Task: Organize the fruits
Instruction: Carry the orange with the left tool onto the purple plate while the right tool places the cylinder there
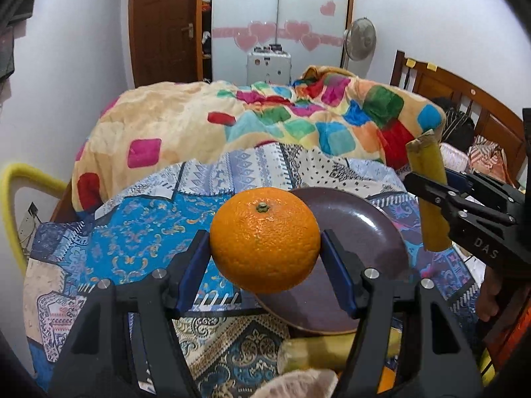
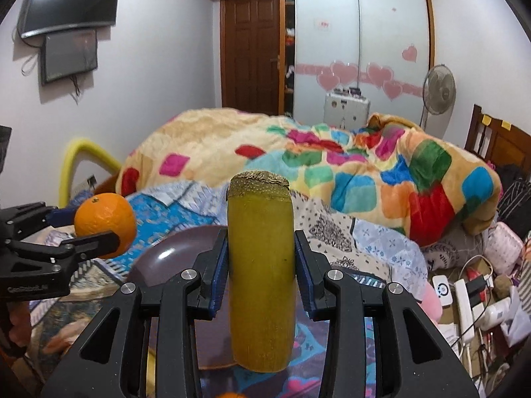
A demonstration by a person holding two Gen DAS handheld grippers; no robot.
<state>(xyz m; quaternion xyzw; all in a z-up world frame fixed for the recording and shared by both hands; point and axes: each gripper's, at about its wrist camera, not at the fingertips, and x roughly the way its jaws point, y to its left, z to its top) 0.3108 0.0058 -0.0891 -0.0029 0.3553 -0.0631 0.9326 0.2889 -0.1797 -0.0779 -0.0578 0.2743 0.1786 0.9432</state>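
Note:
My left gripper (image 1: pixel 265 248) is shut on an orange (image 1: pixel 264 238) and holds it above the near-left rim of a dark purple plate (image 1: pixel 358 229) on the patterned cloth. My right gripper (image 2: pixel 260 265) is shut on a yellow-green sugarcane piece (image 2: pixel 260 265), held upright above the plate (image 2: pixel 172 248). In the left wrist view the right gripper (image 1: pixel 431 192) and its cane (image 1: pixel 428 182) are at the right of the plate. In the right wrist view the left gripper (image 2: pixel 96 232) with the orange (image 2: pixel 104 222) is at the left.
Another cane piece (image 1: pixel 318 348) lies on the cloth below the plate. A colourful blanket (image 1: pixel 265 119) is heaped on the bed behind. A wooden headboard (image 1: pixel 464 99) stands at the right. Power strips and cables (image 2: pixel 464 301) lie at the far right.

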